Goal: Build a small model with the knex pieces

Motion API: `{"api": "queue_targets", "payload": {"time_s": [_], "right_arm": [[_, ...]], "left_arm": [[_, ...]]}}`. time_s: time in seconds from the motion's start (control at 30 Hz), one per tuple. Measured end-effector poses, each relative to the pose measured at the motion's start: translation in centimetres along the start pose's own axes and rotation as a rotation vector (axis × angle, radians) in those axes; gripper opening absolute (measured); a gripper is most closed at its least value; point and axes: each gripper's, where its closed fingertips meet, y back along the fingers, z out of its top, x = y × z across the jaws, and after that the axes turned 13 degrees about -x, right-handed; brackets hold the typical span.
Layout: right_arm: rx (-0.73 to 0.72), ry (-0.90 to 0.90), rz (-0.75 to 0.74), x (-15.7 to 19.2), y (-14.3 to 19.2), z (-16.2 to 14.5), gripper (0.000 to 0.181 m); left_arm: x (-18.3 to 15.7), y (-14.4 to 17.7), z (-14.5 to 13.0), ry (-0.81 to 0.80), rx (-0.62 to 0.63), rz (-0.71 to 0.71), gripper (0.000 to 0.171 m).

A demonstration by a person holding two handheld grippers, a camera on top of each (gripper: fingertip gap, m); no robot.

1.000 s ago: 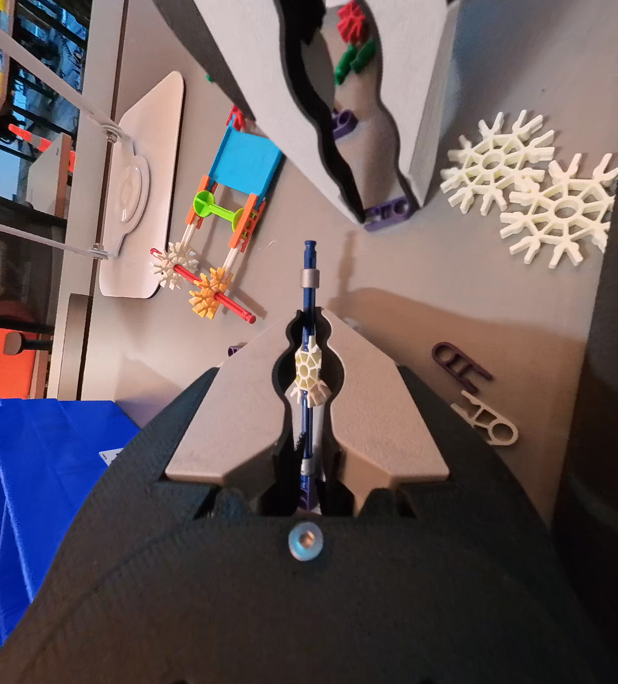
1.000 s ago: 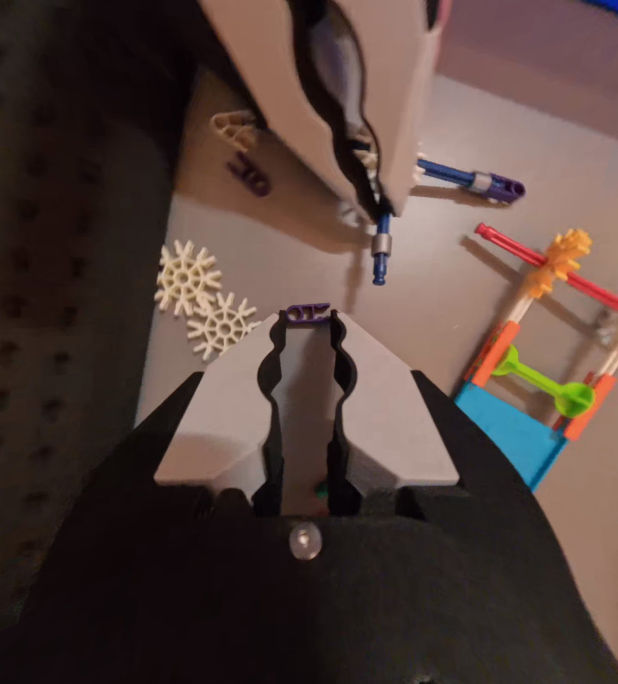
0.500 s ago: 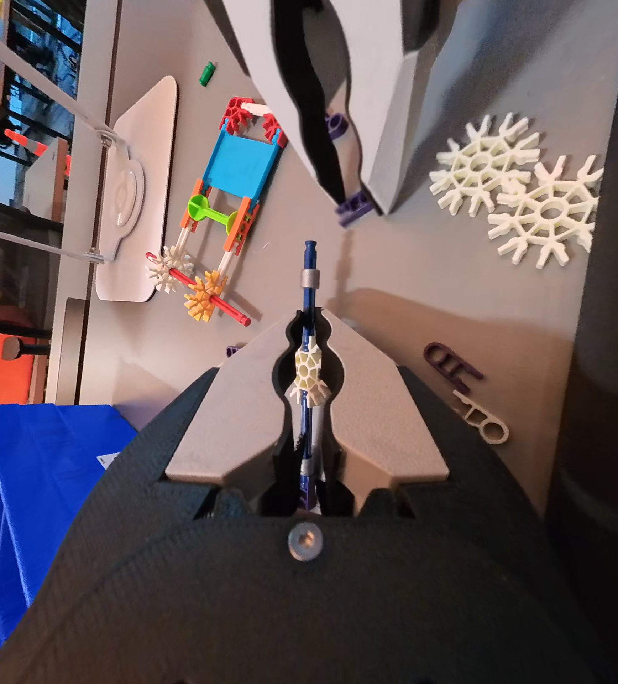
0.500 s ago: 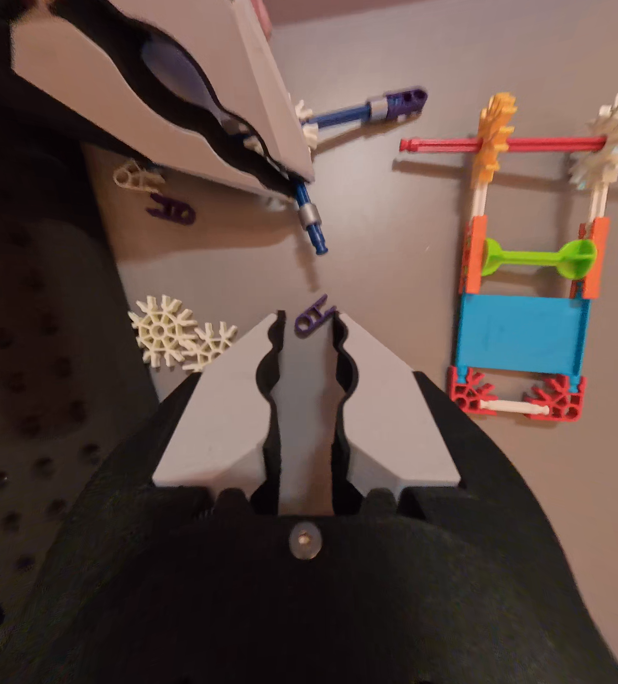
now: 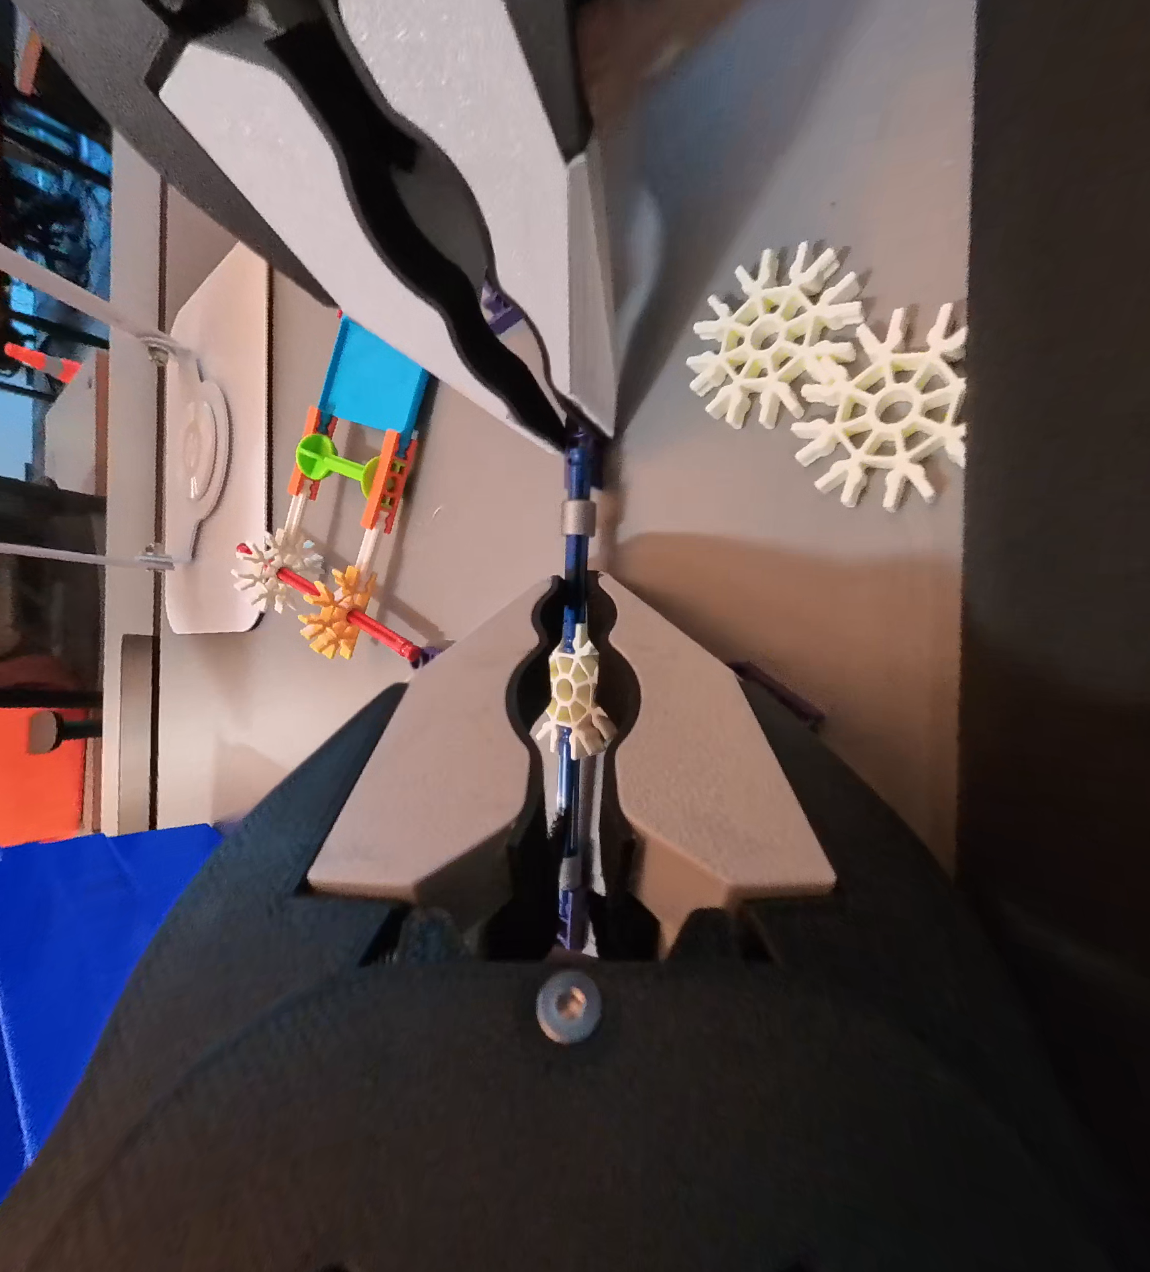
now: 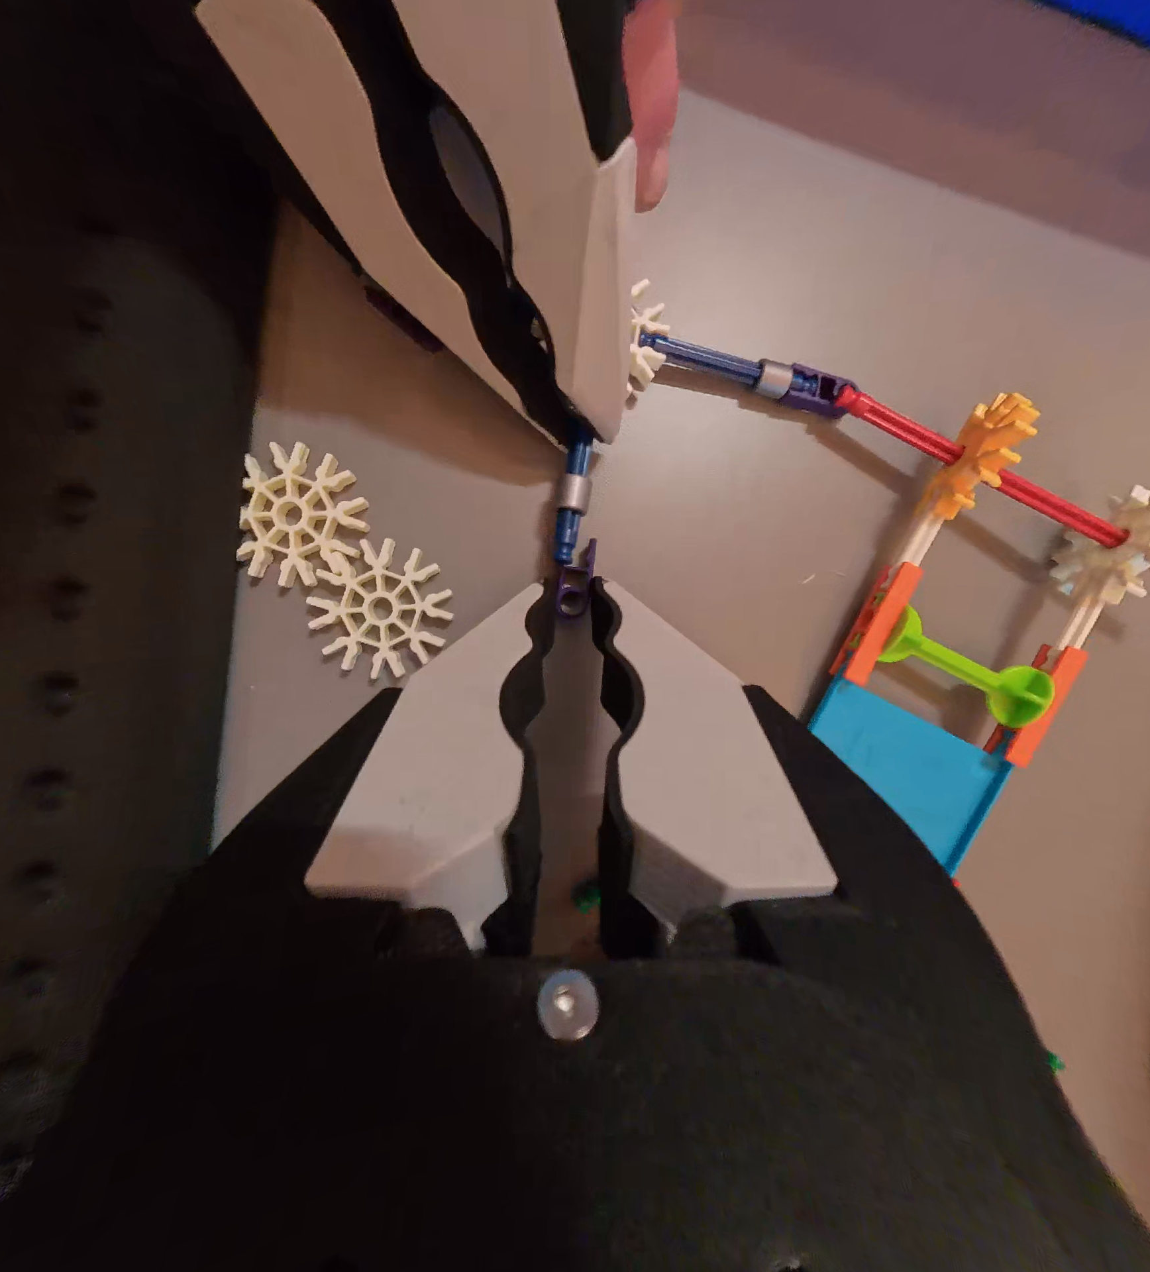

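Note:
My left gripper (image 5: 576, 585) is shut on a blue rod (image 5: 578, 482) that carries a grey sleeve (image 5: 576, 516) and a cream snowflake connector (image 5: 576, 688). The rod sticks forward past the fingertips. My right gripper (image 6: 569, 585) is shut on a small purple clip (image 6: 572, 592), which sits at the rod's tip (image 6: 565, 544). In the left wrist view the right gripper (image 5: 579, 433) meets the rod's end from above. In the right wrist view the left gripper (image 6: 579, 427) comes in from the top. A second blue rod (image 6: 710, 358) runs from the connector to a purple end (image 6: 823, 392).
A colourful model with a blue panel (image 5: 372, 385) (image 6: 902, 778) lies on the grey table, its red rod (image 6: 916, 433) meeting the purple end. Two cream snowflake pieces (image 5: 772, 337) (image 6: 297, 513) lie by a dark perforated wall (image 6: 77, 619). A white board (image 5: 214, 427) and a blue bin (image 5: 42, 963) are at the left. Only a small space, under 4 cm, lies between the two pairs of fingers.
The right gripper has swung round and brought the purple clip up to the blue rod's tip. The left gripper still holds the rod, now closer to the table.

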Motion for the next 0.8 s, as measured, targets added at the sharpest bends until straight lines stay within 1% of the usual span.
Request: {"api": "queue_targets", "payload": {"time_s": [0.17,0.47,0.53,0.67,0.8], "right_arm": [[-0.016,-0.006,0.024,0.2,-0.1,0.1,0.008],[-0.027,-0.071,0.034,0.1,0.0,0.0,0.007],[-0.030,-0.074,0.040,0.3,-0.1,0.1,0.007],[-0.037,-0.071,0.038,0.1,-0.7,0.6,0.007],[-0.034,-0.061,0.029,-0.8,-1.5,1.2,0.007]], "left_arm": [[0.3,-0.2,-0.2,0.012,0.015,0.009,0.003],[0.0,0.0,-0.1,-0.047,0.052,0.005,0.003],[-0.1,0.1,-0.1,-0.039,0.056,0.005,0.003],[0.4,0.5,-1.1,-0.048,0.103,0.030,0.003],[0.7,1.0,-1.8,-0.060,0.127,0.040,0.003]]}}
